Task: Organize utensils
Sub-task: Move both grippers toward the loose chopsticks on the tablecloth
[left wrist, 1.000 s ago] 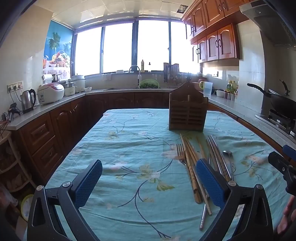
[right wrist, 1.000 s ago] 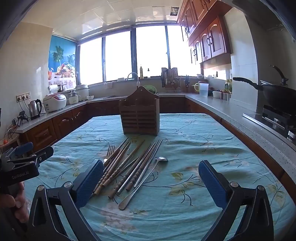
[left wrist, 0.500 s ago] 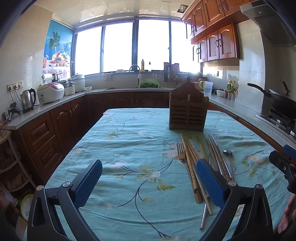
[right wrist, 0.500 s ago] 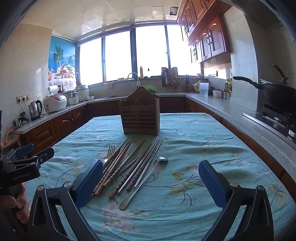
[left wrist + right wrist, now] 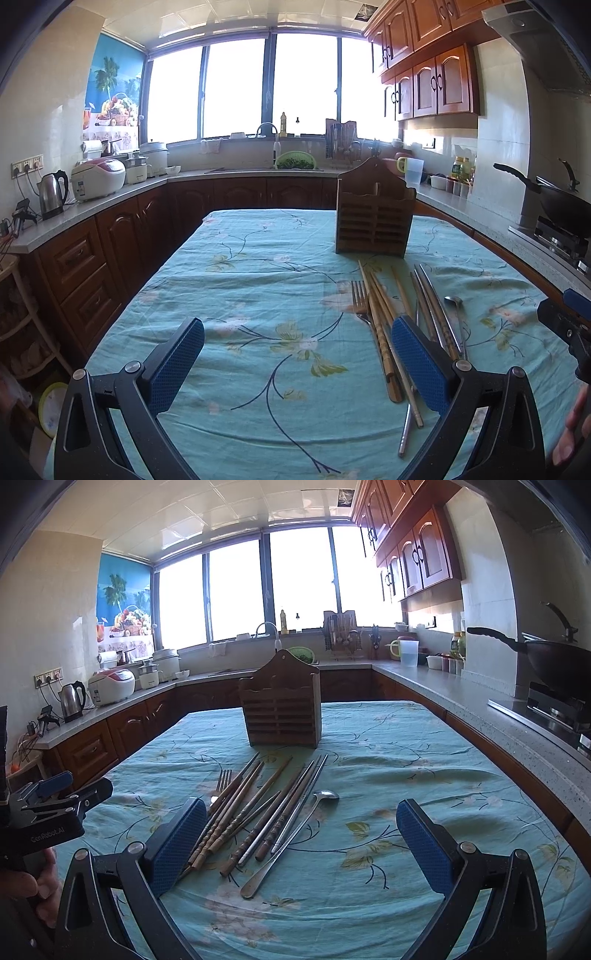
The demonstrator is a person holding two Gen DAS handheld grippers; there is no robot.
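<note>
1. Two grippers hover low over the table's near end, both spread wide and holding nothing: the left gripper (image 5: 297, 363) over bare floral tablecloth (image 5: 258, 295), the right gripper (image 5: 301, 843) above the handle ends of the utensils.
2. Fanned on the cloth lie wooden chopsticks (image 5: 236, 805), metal chopsticks (image 5: 301, 805), a fork (image 5: 221, 781) partly under the sticks, and a spoon (image 5: 295, 834) at the right edge of the bunch.
3. A slatted wooden holder (image 5: 282, 710) stands upright just beyond their tips; its compartments look empty, though the view inside is poor.
4. Open cloth spreads left and right of the pile; counters (image 5: 110, 195) flank the table, with a wok (image 5: 554, 661) on the stove to the right.
5. A hand (image 5: 29, 882) grips the left tool's handle.
</note>
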